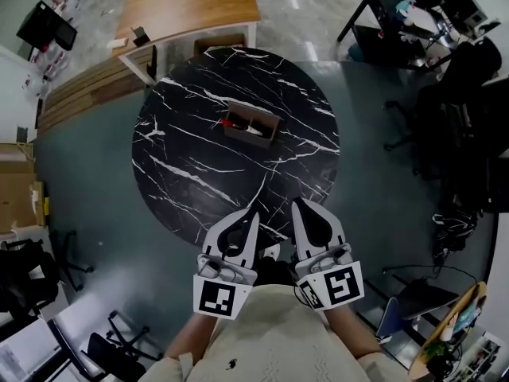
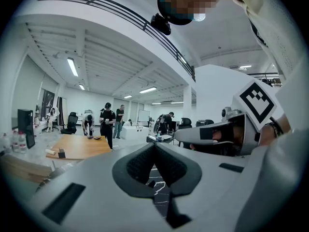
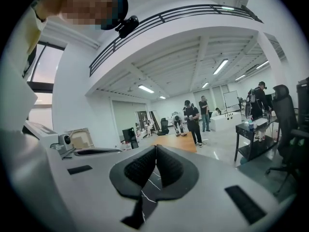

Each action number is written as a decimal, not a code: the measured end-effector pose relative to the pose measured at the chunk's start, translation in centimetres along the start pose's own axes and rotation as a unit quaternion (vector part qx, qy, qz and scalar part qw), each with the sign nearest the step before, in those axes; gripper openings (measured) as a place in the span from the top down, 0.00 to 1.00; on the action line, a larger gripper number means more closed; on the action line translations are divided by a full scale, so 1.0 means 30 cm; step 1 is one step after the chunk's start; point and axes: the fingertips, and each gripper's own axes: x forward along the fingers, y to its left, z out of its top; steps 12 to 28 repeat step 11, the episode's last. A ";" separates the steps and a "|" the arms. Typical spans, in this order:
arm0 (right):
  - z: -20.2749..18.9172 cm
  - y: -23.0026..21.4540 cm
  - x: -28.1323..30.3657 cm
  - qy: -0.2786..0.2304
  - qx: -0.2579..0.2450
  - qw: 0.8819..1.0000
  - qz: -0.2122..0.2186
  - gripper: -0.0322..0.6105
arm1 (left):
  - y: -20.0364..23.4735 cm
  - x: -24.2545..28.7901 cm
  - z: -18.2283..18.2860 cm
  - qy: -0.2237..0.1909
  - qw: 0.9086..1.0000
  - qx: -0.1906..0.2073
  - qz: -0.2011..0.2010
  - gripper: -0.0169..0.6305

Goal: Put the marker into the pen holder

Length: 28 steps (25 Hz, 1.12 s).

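Currently the round black marble table [image 1: 183, 157] is lying ahead of both tools. The left gripper [image 1: 253, 212] and the right gripper [image 1: 295, 202] are hovering side by side at its near edge, each with jaws pressed together on nothing. Well ahead of their tips the brown rectangular pen holder [image 1: 242, 137] is standing mid-table. The red-ended marker [image 1: 230, 122] is showing at its left end; whether it is lying inside, I cannot tell.

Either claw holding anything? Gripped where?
Nothing held: the left claw and the right claw both have their jaws together, empty.
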 end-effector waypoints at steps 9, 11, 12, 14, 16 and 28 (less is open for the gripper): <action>-0.013 0.048 -0.121 -0.001 -0.017 1.000 0.006 0.92 | -0.081 -0.087 0.002 -0.009 1.000 0.008 -0.001 0.96; -0.009 0.059 -0.145 -0.001 -0.021 1.000 0.008 0.92 | -0.098 -0.106 0.012 -0.013 1.000 0.011 -0.001 0.96; -0.009 0.059 -0.145 -0.001 -0.021 1.000 0.008 0.92 | -0.098 -0.106 0.012 -0.013 1.000 0.011 -0.001 0.96; -0.009 0.059 -0.145 -0.001 -0.021 1.000 0.008 0.92 | -0.098 -0.106 0.012 -0.013 1.000 0.011 -0.001 0.96; -0.009 0.059 -0.145 -0.001 -0.021 1.000 0.008 0.92 | -0.098 -0.106 0.012 -0.013 1.000 0.011 -0.001 0.96; -0.009 0.059 -0.145 -0.001 -0.021 1.000 0.008 0.92 | -0.098 -0.106 0.012 -0.013 1.000 0.011 -0.001 0.96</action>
